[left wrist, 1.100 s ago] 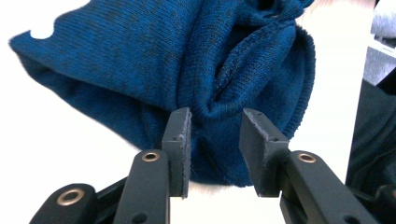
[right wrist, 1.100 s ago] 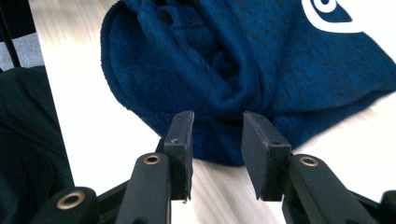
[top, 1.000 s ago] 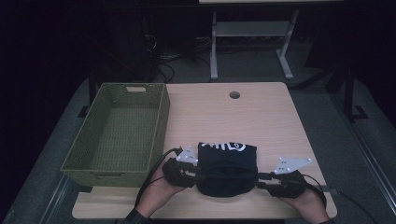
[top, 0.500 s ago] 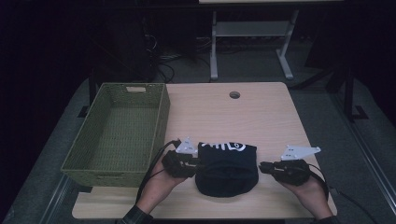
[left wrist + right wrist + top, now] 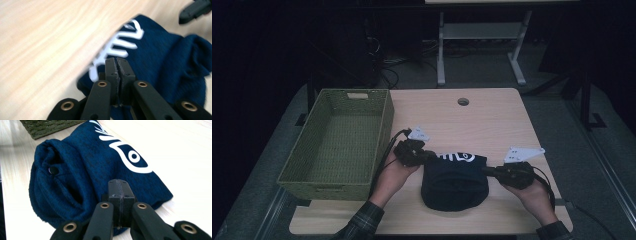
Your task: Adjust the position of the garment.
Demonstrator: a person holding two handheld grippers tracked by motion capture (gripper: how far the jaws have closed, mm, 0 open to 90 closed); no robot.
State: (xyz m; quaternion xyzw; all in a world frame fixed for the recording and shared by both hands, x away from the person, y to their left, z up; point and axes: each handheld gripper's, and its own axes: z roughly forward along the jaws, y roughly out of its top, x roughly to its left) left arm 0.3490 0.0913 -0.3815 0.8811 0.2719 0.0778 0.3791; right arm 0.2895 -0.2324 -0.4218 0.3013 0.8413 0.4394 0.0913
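Observation:
A dark blue folded garment (image 5: 454, 182) with white lettering lies on the wooden table (image 5: 492, 120) near its front edge. My left gripper (image 5: 432, 156) is at the garment's upper left corner. In the left gripper view the garment (image 5: 162, 57) lies just beyond my left gripper (image 5: 116, 60); its jaws have just been closing, pads together with no fabric seen between them. My right gripper (image 5: 487, 170) points at the garment's right side. In the right gripper view my right gripper (image 5: 121, 181) has likewise just closed, pads meeting over the garment (image 5: 75, 170).
A green woven basket (image 5: 332, 190) stands on the left of the table, and a corner of the basket (image 5: 47, 126) shows beyond the garment. A cable hole (image 5: 463, 101) sits at the table's back middle. The other gripper (image 5: 193, 8) shows at the top right.
Both hands moved away from the garment's near end, toward the back of the table, the left one farther. Both pairs of jaws have come together.

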